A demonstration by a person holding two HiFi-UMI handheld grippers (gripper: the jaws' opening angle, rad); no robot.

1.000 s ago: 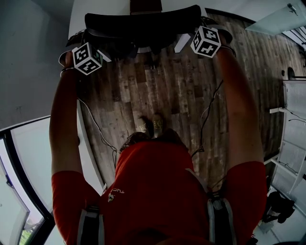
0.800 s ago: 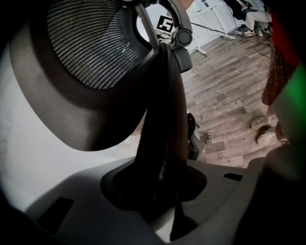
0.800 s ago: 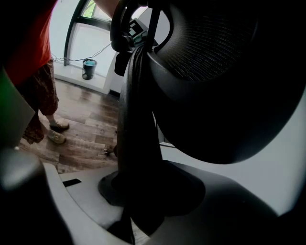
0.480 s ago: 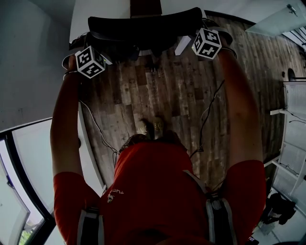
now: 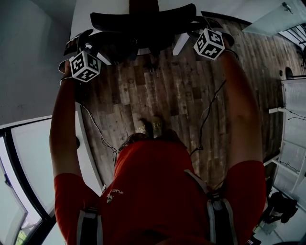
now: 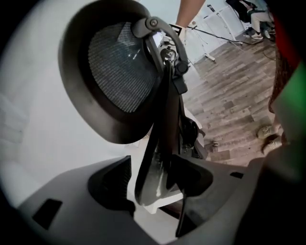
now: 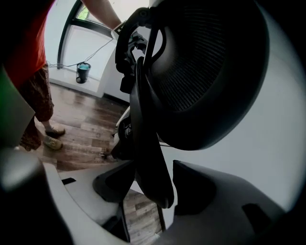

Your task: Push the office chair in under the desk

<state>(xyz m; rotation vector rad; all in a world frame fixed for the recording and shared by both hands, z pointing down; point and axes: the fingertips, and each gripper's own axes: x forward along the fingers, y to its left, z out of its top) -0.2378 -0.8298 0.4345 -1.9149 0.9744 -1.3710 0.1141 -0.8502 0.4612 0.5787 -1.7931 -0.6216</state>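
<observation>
Left gripper view: the left claw point(image 6: 158, 178) has just been opening, and its jaws stand apart with the office chair's point(image 6: 119, 81) back frame between them. Right gripper view: the right claw point(image 7: 154, 185) has just been opening too, and the frame stands unclamped between its jaws. Head view: the chair's backrest sits against the white tabletop's point(image 5: 95, 9) edge.

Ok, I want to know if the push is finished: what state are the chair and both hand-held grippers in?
Office chair: upright, pushed in at the desk, seat out of sight.
Left hand-held gripper: open, jaws have just been opening, chair between them, not gripped.
Right hand-held gripper: open, jaws have just been opening, chair between them, not gripped.
</observation>
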